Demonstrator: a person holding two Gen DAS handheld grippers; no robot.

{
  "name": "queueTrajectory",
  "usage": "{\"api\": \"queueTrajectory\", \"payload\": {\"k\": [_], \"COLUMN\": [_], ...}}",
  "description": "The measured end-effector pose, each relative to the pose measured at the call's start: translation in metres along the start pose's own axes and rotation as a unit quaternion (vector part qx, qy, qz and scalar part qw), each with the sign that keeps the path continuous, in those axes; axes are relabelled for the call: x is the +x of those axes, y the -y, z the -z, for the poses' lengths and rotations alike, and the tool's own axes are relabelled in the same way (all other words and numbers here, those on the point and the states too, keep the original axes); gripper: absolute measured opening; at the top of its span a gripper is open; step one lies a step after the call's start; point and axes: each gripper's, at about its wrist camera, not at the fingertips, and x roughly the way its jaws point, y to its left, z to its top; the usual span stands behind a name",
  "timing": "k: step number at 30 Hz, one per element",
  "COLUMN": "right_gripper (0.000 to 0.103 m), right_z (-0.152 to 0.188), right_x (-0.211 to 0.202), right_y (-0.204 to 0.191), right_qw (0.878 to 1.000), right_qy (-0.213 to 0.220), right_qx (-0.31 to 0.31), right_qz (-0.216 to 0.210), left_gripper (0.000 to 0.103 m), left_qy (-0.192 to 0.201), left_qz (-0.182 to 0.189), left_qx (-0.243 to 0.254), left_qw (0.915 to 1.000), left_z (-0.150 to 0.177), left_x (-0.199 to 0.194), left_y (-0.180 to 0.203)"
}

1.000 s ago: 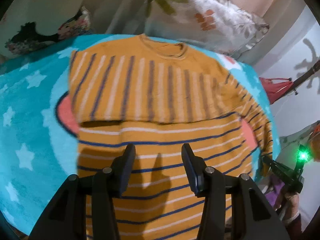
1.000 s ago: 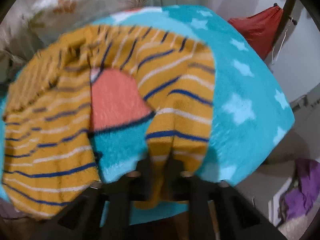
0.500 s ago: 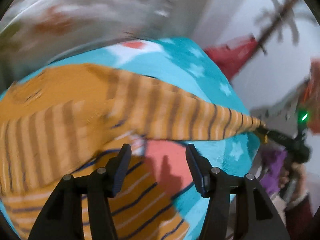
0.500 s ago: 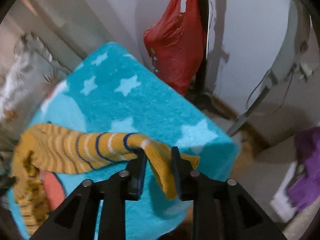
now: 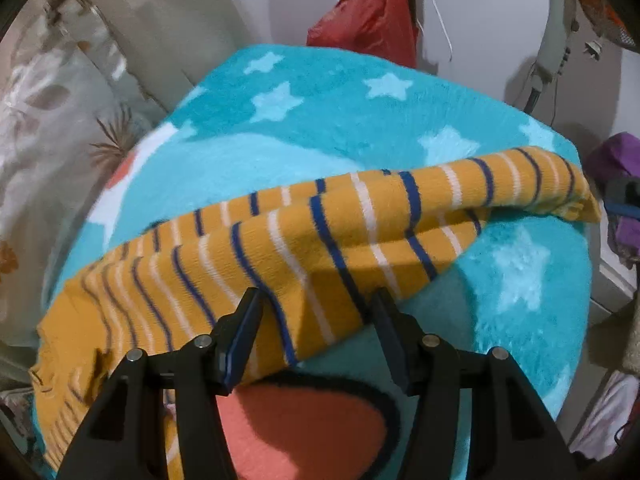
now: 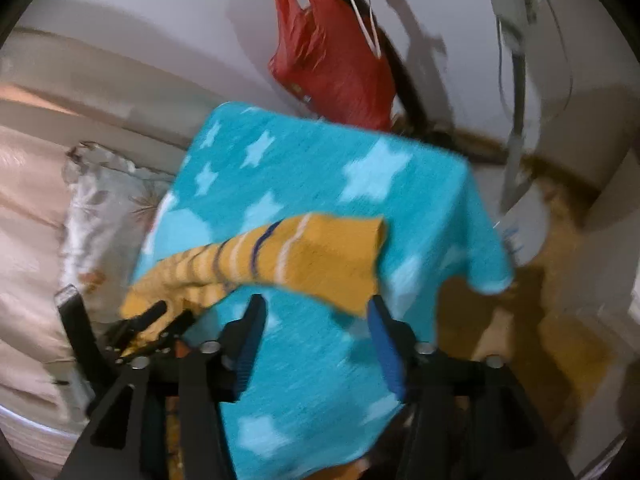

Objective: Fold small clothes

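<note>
A mustard-yellow sweater with blue and white stripes lies on a turquoise star-patterned blanket. One sleeve is stretched out to the right, its cuff near the blanket's right edge. My left gripper is open, its fingers just over the sweater's lower edge, holding nothing. In the right wrist view the sleeve end lies flat on the blanket. My right gripper is open and empty just short of the cuff. The left gripper shows at the left of that view.
A red bag hangs on a stand behind the blanket, also in the right wrist view. A floral pillow lies at the left. Purple cloth sits at the right. The blanket's corner hangs over a brown floor.
My right gripper has let go of the sleeve cuff and opened; the sleeve now lies flat on the blanket. My left gripper has swung right toward the sleeve, still open.
</note>
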Motion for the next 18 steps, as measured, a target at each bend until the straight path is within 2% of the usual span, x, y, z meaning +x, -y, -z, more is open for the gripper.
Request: {"api": "queueTrajectory", "payload": {"k": [2, 3, 4, 5, 7, 10, 11, 14, 17, 18], "right_gripper": [0.065, 0.065, 0.065, 0.065, 0.063, 0.014, 0.009, 0.007, 0.007, 0.007], "right_z": [-0.009, -0.015, -0.018, -0.021, -0.024, -0.031, -0.032, -0.032, -0.03, -0.028], "right_x": [0.007, 0.016, 0.023, 0.032, 0.039, 0.048, 0.047, 0.038, 0.026, 0.022], "right_y": [0.002, 0.003, 0.004, 0.004, 0.0, -0.01, -0.016, -0.051, -0.106, -0.13], "right_qw": [1.0, 1.0, 1.0, 1.0, 1.0, 1.0, 1.0, 0.998, 0.993, 0.989], "right_qy": [0.008, 0.005, 0.001, -0.006, -0.001, -0.02, -0.022, -0.009, 0.005, 0.014], "right_qx": [-0.001, 0.001, 0.003, 0.006, 0.002, -0.004, -0.01, -0.063, -0.12, -0.145], "right_qz": [0.008, 0.014, 0.019, 0.018, 0.019, 0.009, 0.009, 0.018, -0.004, -0.012], "left_gripper": [0.027, 0.024, 0.015, 0.01, 0.01, 0.01, 0.01, 0.012, 0.022, 0.023], "left_qy": [-0.01, -0.013, -0.014, -0.015, -0.017, -0.003, 0.005, 0.024, 0.046, 0.052], "left_qz": [0.043, 0.052, 0.053, 0.052, 0.055, 0.085, 0.093, 0.107, 0.112, 0.111], "left_qx": [-0.025, -0.033, -0.035, -0.035, -0.051, -0.107, -0.135, -0.197, -0.279, -0.311], "left_qw": [0.9987, 0.998, 0.9979, 0.9979, 0.997, 0.9906, 0.9864, 0.9743, 0.9528, 0.9424], "left_z": [-0.003, -0.004, -0.005, -0.005, -0.003, 0.011, 0.021, 0.048, 0.092, 0.111], "left_x": [0.002, 0.001, 0.0, -0.001, -0.011, -0.036, -0.048, -0.075, -0.102, -0.11], "left_y": [-0.005, -0.004, -0.003, -0.003, -0.007, -0.029, -0.042, -0.077, -0.124, -0.143]}}
